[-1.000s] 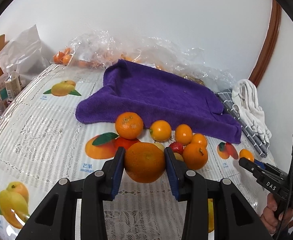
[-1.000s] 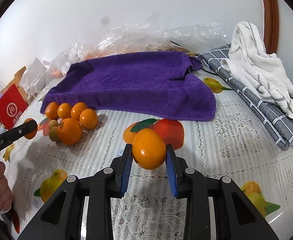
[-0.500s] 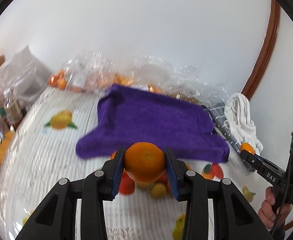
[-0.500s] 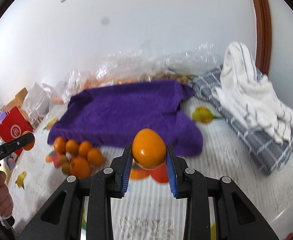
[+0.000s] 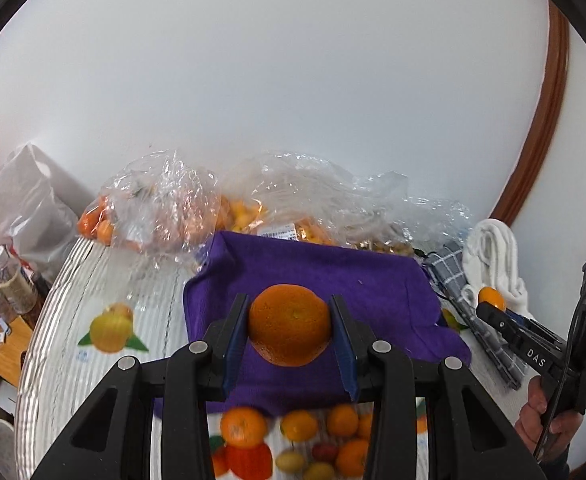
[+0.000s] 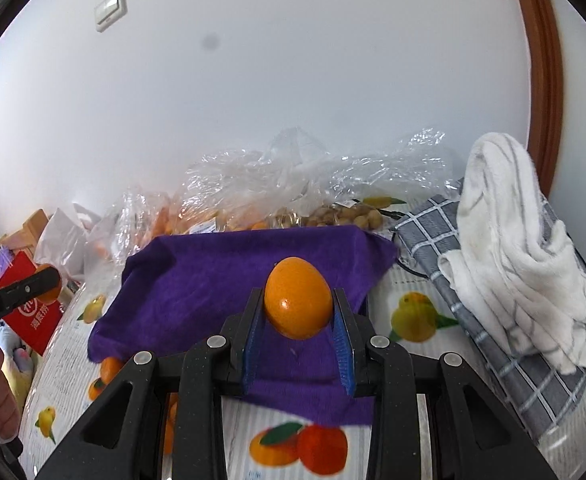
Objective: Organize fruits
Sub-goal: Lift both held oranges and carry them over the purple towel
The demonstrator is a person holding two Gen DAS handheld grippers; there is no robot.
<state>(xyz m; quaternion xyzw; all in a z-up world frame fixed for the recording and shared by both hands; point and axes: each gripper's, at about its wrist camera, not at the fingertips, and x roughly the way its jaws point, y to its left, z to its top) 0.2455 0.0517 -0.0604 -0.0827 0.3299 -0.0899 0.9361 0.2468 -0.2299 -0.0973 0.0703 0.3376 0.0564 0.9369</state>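
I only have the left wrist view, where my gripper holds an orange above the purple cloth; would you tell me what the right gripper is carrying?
Observer: The right gripper is shut on a smooth egg-shaped orange fruit, held above the purple cloth.
Operator: Thank you. Is anything on the wall that I cannot see?
Observer: Yes, a white wall switch sits high on the left in the right wrist view.
Operator: And what lies right of the cloth?
Observer: A white striped towel is heaped on a grey checked cloth, shown in full there.
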